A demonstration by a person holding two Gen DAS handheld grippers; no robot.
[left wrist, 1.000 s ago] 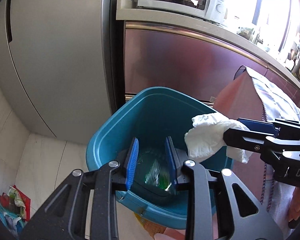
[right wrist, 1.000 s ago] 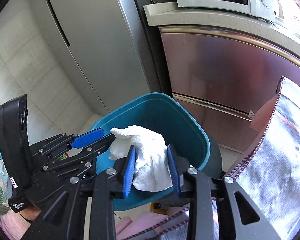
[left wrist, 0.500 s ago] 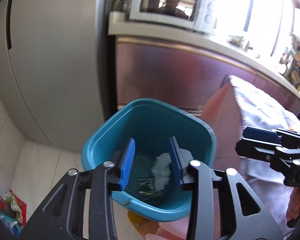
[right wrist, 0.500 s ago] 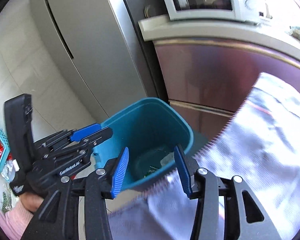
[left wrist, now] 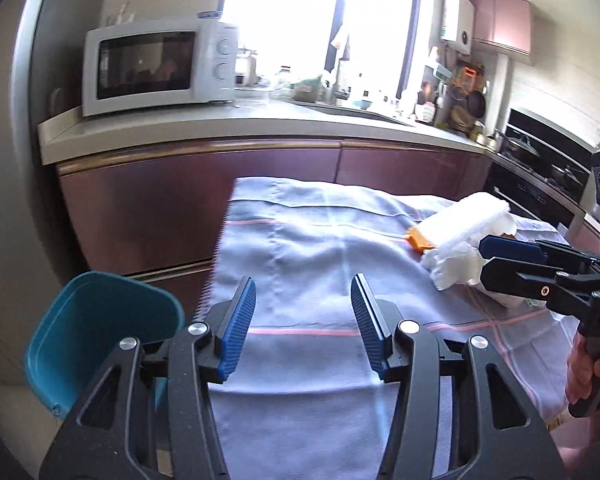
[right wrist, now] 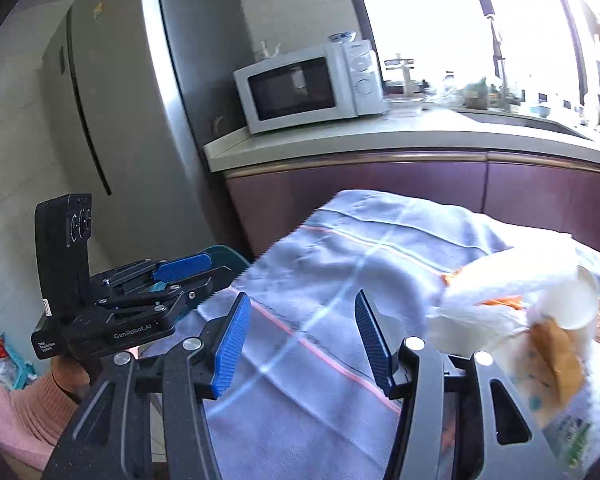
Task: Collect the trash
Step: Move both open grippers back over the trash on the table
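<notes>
From the left wrist, our left tongs (left wrist: 303,322) are empty and spreading wider, with nothing between the pads, over the cloth-covered desk (left wrist: 308,264). The bin (left wrist: 96,336) stands low at the left, off the desk's edge, and its inside is hidden from here. Trash is left to collect: a heap of white tissue (left wrist: 466,236) with an orange scrap (left wrist: 418,241) lies at the far right of the cloth, and our right tongs (left wrist: 508,258) reach toward it, just beside it. A second ago this view looked down into the bin, where the left tongs released a green wrapper while the right tongs carried a tissue wad over the rim. Half a second ago both lay in the bin; now the bin has slid to the corner.

From the right wrist, our right tongs (right wrist: 300,342) are likewise empty and opening over bare cloth. The trash heap (right wrist: 512,308) sits to their right, blurred: tissue, a white cup (right wrist: 576,304), brownish scraps. Our left tongs (right wrist: 188,268) show at the left, in front of the bin's rim (right wrist: 230,254). A second ago these tongs gripped the tissue wad above the bin; that is dropped, and we judge one round done with the heap remaining.
</notes>
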